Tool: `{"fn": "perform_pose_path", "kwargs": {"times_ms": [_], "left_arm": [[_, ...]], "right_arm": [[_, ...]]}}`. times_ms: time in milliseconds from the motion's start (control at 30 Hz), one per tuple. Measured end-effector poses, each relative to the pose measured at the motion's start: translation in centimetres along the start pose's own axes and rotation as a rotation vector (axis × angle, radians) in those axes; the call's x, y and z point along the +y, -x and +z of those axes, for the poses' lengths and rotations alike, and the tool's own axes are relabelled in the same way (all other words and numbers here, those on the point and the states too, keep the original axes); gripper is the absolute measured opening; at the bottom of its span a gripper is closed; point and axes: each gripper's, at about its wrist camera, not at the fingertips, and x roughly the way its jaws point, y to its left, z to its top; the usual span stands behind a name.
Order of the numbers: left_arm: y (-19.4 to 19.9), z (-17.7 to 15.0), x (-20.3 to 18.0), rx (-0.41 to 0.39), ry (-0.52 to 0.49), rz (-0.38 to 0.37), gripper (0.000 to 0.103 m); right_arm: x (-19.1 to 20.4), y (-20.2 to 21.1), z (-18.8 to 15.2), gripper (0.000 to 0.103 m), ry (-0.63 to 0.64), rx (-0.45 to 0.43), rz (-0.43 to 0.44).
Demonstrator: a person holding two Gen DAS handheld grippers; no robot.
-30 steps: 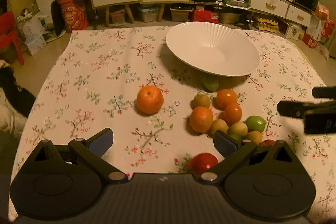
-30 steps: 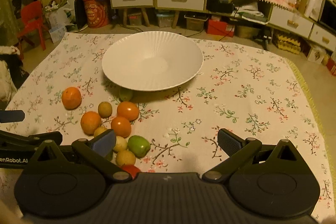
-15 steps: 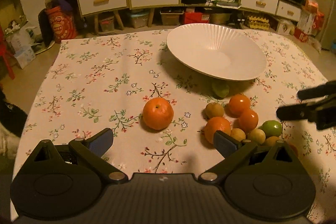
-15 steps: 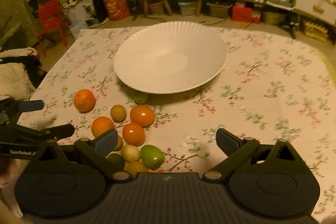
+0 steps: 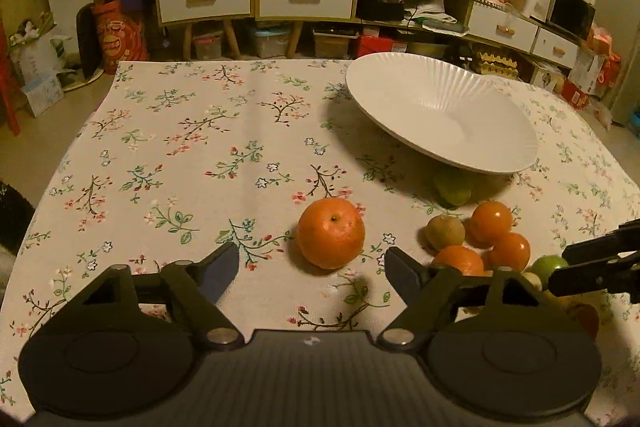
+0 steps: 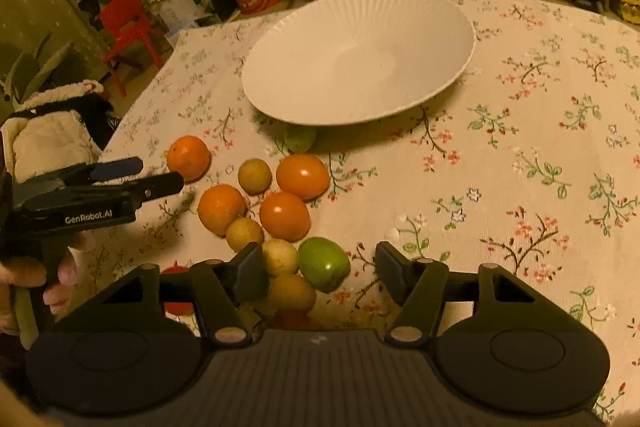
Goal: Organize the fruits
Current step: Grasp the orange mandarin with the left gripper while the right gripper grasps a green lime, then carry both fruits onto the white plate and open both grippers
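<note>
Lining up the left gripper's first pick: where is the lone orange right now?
In the left wrist view the lone orange lies on the tablecloth just ahead of the open left gripper, apart from the fruit cluster on its right.

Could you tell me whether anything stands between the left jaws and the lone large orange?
Nothing visible does. The left gripper is open, and only bare floral tablecloth separates it from the large round orange, which sits apart from the fruit cluster to its right.

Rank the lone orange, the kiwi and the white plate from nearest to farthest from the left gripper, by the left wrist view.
1. Lone orange, just ahead of the open left gripper.
2. Kiwi, ahead right.
3. White plate, far right.
</note>
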Motion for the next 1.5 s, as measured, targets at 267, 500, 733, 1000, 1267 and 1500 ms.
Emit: {"fn": "perform_pose_path", "kwargs": {"times_ms": [267,500,733,1000,1267,1500], "left_arm": [[-1.0,0.0,0.3,-0.008,0.006,-0.021,0.063],[-1.9,0.0,-0.4,-0.002,-0.011,-0.039,0.050],[-2.3,0.3,-0.6,-0.008,-0.011,-0.032,0.044],[-2.4,0.4,-0.6,-0.003,0.001,-0.029,0.041],[-1.6,1.0,-1.0,-0.007,0.022,-0.059,0.040],[-1.0,2.1,-2.5,-0.036,0.008,-0.096,0.040]], "right_arm": [[-0.4,0.2,0.1,0.041,-0.014,0.003,-0.013],[-0.9,-0.4,0.1,0.034,-0.030,0.025,-0.016],[-0.9,-0.7,0.0,0.028,-0.044,0.038,0.028],[-1.0,-0.4,0.0,0.026,-0.049,0.042,0.037],[-0.7,0.3,0.8,0.026,-0.053,0.008,0.043],[-1.0,1.1,2.2,0.026,-0.076,-0.051,0.026]]}}
